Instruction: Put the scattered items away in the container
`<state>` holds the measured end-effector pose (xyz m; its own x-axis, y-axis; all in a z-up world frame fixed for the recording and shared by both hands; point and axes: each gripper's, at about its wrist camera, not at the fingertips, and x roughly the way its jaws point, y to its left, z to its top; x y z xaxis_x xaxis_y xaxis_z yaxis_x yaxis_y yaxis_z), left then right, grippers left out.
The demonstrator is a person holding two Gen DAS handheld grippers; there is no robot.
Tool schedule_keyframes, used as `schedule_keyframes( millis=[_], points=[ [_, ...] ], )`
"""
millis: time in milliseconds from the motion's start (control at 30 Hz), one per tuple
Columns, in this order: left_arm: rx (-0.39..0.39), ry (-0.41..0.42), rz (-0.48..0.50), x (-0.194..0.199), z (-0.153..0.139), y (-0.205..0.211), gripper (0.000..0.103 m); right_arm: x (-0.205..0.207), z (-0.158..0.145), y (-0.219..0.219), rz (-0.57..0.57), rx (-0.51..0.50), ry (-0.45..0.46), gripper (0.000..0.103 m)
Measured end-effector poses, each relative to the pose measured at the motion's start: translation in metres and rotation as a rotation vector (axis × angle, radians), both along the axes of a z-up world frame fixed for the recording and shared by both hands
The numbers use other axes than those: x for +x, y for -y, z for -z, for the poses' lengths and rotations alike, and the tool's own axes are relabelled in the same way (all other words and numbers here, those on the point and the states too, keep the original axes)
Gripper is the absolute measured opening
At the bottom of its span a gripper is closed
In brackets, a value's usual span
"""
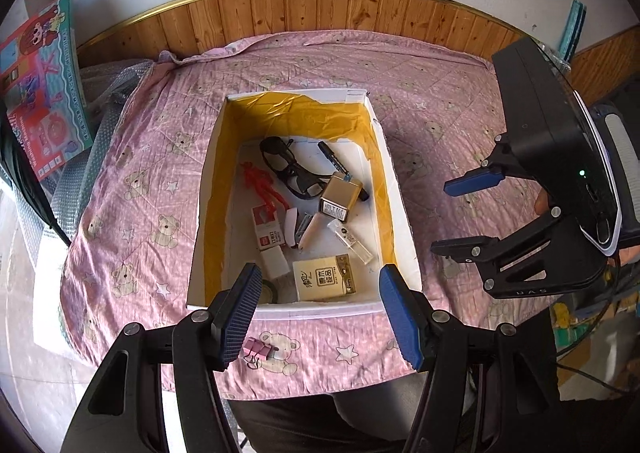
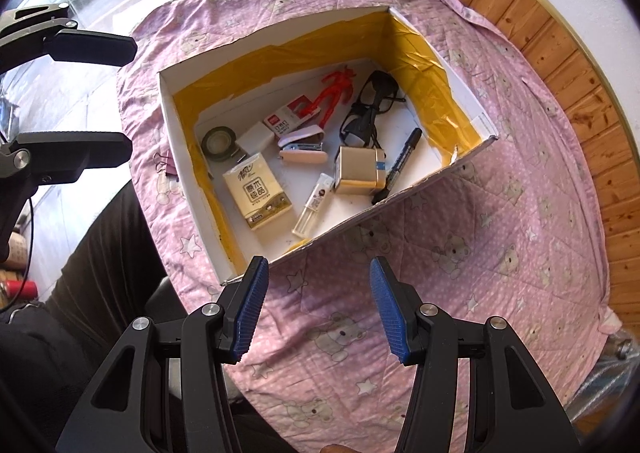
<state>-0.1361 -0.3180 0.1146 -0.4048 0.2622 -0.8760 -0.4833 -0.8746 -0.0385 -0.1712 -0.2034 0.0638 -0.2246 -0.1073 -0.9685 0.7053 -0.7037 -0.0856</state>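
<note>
Scene: a white cardboard box lined with yellow paper [image 1: 400, 213] is seen on a pink quilted cloth with bear prints [image 1: 132, 189]; most of the small items already lie inside it

Left outside: a pink binder clip [image 1: 256, 349] is seen on the cloth just outside the box's near wall, beside the near left corner

Key relation: the clip is found almost directly under the left fingertip of the left gripper [image 1: 320, 309], slightly nearer the person than the tips; its long axis is judged to run roughly across the gripper's line

Nearer tool: the left gripper is judged far closer; the right gripper [image 2: 316, 301] is held well apart, over bare cloth on the box's right side

Left tool: blue-padded fingers are spread wide, nothing held, poised above the box's near wall and tilted downward

Right tool: fingers are likewise spread apart and empty, aimed towards the box

Progress: the tidy-up is judged nearly done

Next move: a short pull-back and dip is judged necessary
</note>
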Motion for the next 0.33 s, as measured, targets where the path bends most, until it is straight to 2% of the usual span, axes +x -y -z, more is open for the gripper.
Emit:
schedule_keyframes(
  millis=[333],
  points=[
    [-0.02, -0.002, 0.016, -0.013, 0.0, -0.007, 0.062, -0.006, -0.003, -0.001, -0.015, 0.01, -0.004, 0.056]
  ],
)
